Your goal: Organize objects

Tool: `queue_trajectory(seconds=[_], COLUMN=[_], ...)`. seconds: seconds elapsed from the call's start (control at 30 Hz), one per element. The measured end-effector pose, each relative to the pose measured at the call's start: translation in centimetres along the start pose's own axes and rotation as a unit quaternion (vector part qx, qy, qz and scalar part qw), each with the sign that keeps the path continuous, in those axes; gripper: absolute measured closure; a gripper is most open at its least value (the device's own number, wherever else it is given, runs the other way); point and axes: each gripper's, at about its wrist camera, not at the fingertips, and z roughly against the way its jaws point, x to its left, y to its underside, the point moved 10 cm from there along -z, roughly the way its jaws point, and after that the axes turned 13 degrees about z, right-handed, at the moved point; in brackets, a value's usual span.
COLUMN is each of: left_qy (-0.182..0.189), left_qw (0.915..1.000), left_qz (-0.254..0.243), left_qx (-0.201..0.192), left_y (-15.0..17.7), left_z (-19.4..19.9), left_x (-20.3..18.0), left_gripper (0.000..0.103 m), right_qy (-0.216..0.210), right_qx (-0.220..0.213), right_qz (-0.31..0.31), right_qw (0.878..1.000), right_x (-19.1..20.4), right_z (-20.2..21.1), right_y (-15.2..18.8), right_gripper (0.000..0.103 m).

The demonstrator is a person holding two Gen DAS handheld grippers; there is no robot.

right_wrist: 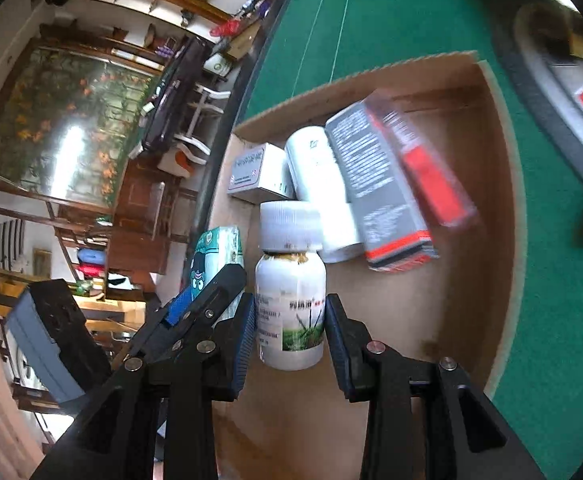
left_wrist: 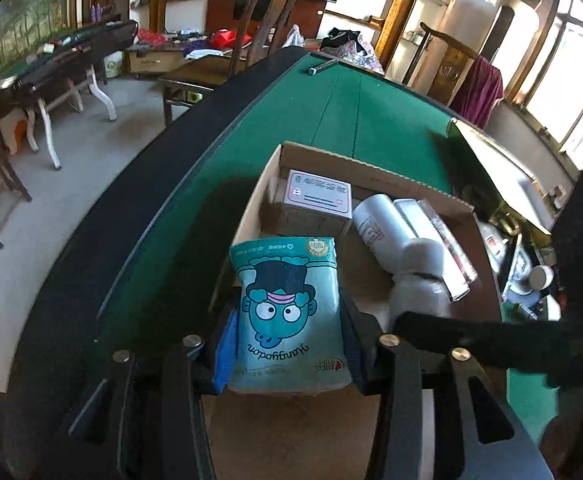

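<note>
A shallow cardboard box (left_wrist: 365, 174) (right_wrist: 487, 128) lies on the green felt table. My left gripper (left_wrist: 287, 344) is shut on a teal cartoon tissue pack (left_wrist: 287, 312), held over the box's near left side; the pack also shows in the right wrist view (right_wrist: 215, 256). My right gripper (right_wrist: 289, 336) is around a white capped pill bottle (right_wrist: 291, 292), which also shows in the left wrist view (left_wrist: 419, 280), blurred. The pads sit at the bottle's sides. Inside the box lie a small white carton (left_wrist: 317, 204) (right_wrist: 259, 172), a white cylinder (left_wrist: 383, 232) (right_wrist: 323, 192) and a grey-red carton (right_wrist: 391, 184).
The green table (left_wrist: 331, 108) has a black padded edge (left_wrist: 131, 184). A metal tube (left_wrist: 322, 67) lies at its far end. A cluttered tray (left_wrist: 503, 184) sits to the right of the box. Chairs and a folding table stand beyond on the floor.
</note>
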Motion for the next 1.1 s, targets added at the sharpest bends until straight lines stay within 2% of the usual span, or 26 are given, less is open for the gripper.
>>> queue_trajectory(seconds=[0.07,0.2,0.27,0.3,0.37,0.43,0.5,0.57,0.6,0.7,0.77,0.87,0.9,0.97,1.0,1.03,1.1], left_qy=[0.007,0.035,0.045,0.044,0.043,0.034,0.038,0.053,0.06,0.062,0.057,0.037,0.023,0.002,0.002,0.004,-0.003], left_qw=[1.0,0.9993,0.9988,0.9988,0.9985,0.9983,0.9974,0.9958,0.9951,0.9951,0.9963,0.996,0.9954,0.9941,0.994,0.9942,0.9943], left_qz=[0.001,0.01,0.019,0.023,0.032,0.042,0.049,0.045,0.04,0.005,-0.021,-0.055,-0.069,-0.086,-0.086,-0.083,-0.085], left_qx=[-0.005,-0.001,-0.004,-0.007,-0.013,-0.022,-0.037,-0.06,-0.068,-0.078,-0.061,-0.061,-0.063,-0.066,-0.067,-0.068,-0.063], left_y=[0.0,0.0,-0.1,-0.3,-0.2,0.0,0.3,1.0,1.2,2.2,3.0,4.2,4.5,5.0,5.1,5.1,5.5], left_z=[0.2,0.3,0.7,0.9,1.5,2.3,3.5,5.1,5.6,5.9,4.9,3.8,3.5,3.3,3.4,3.7,3.8], left_x=[0.0,-0.2,-0.2,-0.1,0.0,0.1,-0.3,-1.8,-2.7,-5.7,-7.6,-9.4,-9.6,-9.7,-9.8,-9.8,-9.5], left_gripper=[0.056,0.046,0.041,0.035,0.034,0.034,0.03,0.024,0.022,0.015,0.015,0.015,0.015,0.015,0.015,0.015,0.015], right_qy=[0.006,0.0,0.001,0.005,0.001,-0.002,0.016,0.049,0.064,0.121,0.174,0.271,0.308,0.35,0.36,0.364,0.354], right_qx=[0.001,-0.011,-0.017,-0.021,-0.027,-0.045,-0.087,-0.135,-0.159,-0.248,-0.301,-0.342,-0.354,-0.367,-0.371,-0.374,-0.369], right_qz=[0.006,0.016,0.023,0.025,0.029,0.042,0.061,0.064,0.059,0.015,-0.025,-0.06,-0.072,-0.089,-0.094,-0.101,-0.107], right_qw=[1.0,1.0,1.0,0.999,0.999,0.998,0.994,0.988,0.984,0.961,0.937,0.898,0.88,0.857,0.851,0.847,0.852], right_x=[-0.1,-0.3,-0.3,-0.4,-0.4,-0.4,-1.3,-3.0,-4.1,-9.4,-12.9,-17.2,-18.5,-20.2,-20.9,-21.7,-22.4], right_z=[-0.5,-0.2,0.4,0.8,2.1,4.7,9.1,14.2,16.9,28.1,35.8,45.3,48.3,51.8,52.8,53.4,52.2], right_y=[-0.1,-0.5,-0.6,-0.6,-0.3,-0.1,0.1,0.6,1.0,3.6,6.1,10.8,12.8,15.3,16.4,17.5,18.1], right_gripper=[0.063,0.062,0.047,0.044,0.043,0.043,0.039,0.026,0.024,0.02,0.009,0.005,0.004,0.0,0.0,0.0,0.0])
